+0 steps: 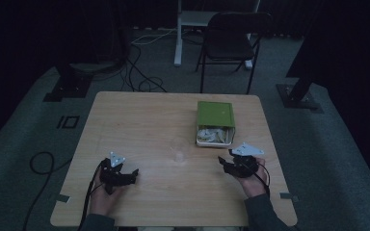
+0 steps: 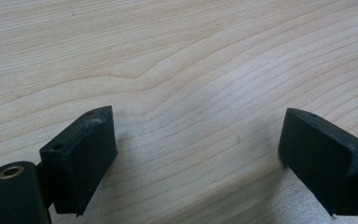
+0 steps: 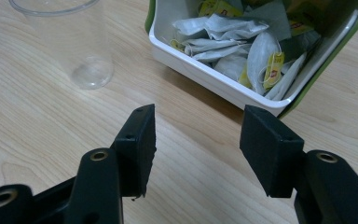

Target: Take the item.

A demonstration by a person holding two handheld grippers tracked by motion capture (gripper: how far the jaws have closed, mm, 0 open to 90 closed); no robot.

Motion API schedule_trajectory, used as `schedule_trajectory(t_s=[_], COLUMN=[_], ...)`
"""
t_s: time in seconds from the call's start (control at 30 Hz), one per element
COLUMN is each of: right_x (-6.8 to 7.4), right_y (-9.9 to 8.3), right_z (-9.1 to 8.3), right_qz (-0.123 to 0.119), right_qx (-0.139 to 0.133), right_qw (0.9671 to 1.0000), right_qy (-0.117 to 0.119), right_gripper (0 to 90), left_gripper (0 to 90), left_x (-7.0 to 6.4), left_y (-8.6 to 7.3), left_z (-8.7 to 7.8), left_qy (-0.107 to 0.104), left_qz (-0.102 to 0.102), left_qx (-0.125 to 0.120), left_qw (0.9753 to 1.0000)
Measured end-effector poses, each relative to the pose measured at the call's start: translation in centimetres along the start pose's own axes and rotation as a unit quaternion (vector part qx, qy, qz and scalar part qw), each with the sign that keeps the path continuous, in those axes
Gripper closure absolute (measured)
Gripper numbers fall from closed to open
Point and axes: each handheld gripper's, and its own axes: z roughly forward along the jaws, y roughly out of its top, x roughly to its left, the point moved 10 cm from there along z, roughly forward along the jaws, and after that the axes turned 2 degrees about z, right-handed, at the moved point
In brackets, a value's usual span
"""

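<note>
Your right gripper (image 3: pixel 196 144) has its jaws spread apart with nothing between them. It rests low over the table (image 1: pixel 139 120) and faces the box of tea bags (image 3: pixel 261 60) just ahead. Your left gripper (image 2: pixel 196 154) is likewise spread and empty, over bare wood well apart from the work.

The tea bags (image 3: pixel 242 46) are the items nearest the right gripper. Expect them to be very light, soft and easily crushed; the paper will likely tear if you pinch hard or drag it. Take one by the bunched paper body or by its yellow tag (image 3: pixel 274 65), using a gentle closure. The strings may tangle, so lift slowly in case neighbouring bags follow.

The box is a white tray with a green lid hinged back; in the high view it sits right of centre on the table (image 1: pixel 215 126). It holds a loose pile of tea bags that reaches the near rim.

The clear plastic cup (image 3: pixel 70 42) stands upright and empty, just left of the box. It is probably light, thin-walled and easy to tip; avoid knocking it.
</note>
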Motion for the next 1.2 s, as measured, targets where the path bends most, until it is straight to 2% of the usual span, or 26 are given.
schedule_trajectory(t_s=[0.83,1.2], right_x=[0.2,0.3], right_y=[1.0,1.6], right_z=[1.0,1.9], right_qz=[-0.007,-0.004], right_qx=[0.000,-0.001], right_qw=[1.0000,1.0000], right_qy=[0.005,0.009], right_gripper=[44.7,41.6], left_gripper=[12.0,12.0], left_x=[0.0,0.0], left_y=[0.0,0.0], left_z=[0.0,0.0], left_qy=[0.000,0.000], left_qz=[0.000,0.000], left_qx=[0.000,0.000], left_qw=[1.0000,1.0000])
